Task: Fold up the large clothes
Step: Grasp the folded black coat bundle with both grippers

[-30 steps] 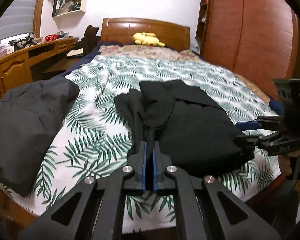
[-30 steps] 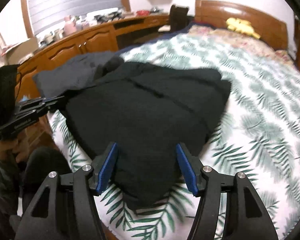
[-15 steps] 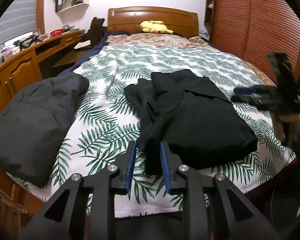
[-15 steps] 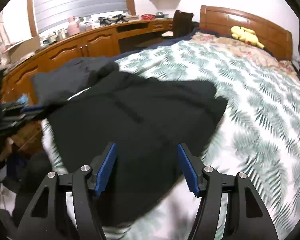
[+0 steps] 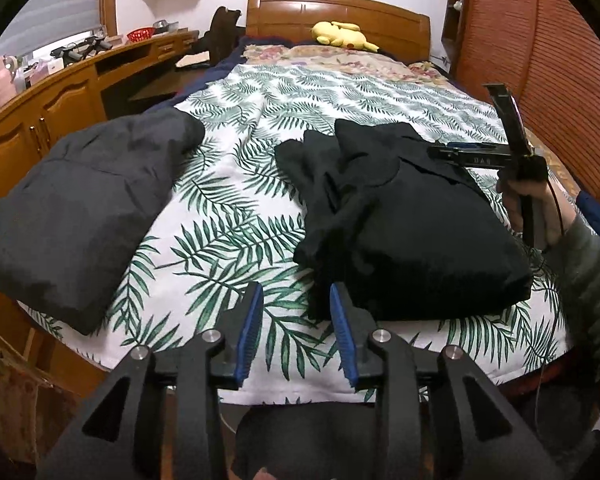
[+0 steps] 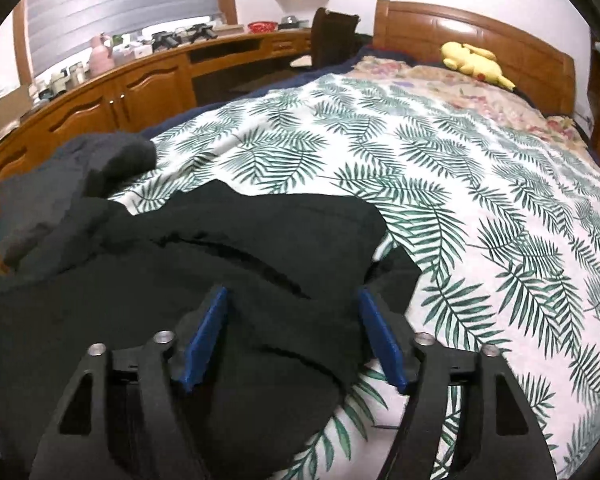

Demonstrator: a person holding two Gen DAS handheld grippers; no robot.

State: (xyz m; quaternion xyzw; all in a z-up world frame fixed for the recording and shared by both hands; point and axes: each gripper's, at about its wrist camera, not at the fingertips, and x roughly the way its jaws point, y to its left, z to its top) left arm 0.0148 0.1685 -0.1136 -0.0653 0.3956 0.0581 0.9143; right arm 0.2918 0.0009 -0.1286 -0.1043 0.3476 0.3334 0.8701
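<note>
While both grippers' fingers [image 5: 256, 320] have just been parting, holding nothing, the black garment [image 5: 412, 232] lies folded, rumpled

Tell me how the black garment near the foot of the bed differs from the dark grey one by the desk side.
The black garment is deeper black; the grey garment is charcoal. The black one lies mid-bed with a rumpled, bunched edge; the grey one lies smoother, overhanging the bed's side edge. The right tool hovers over the black one; nothing is near the grey. Both lie on the leaf-print cover.
</note>
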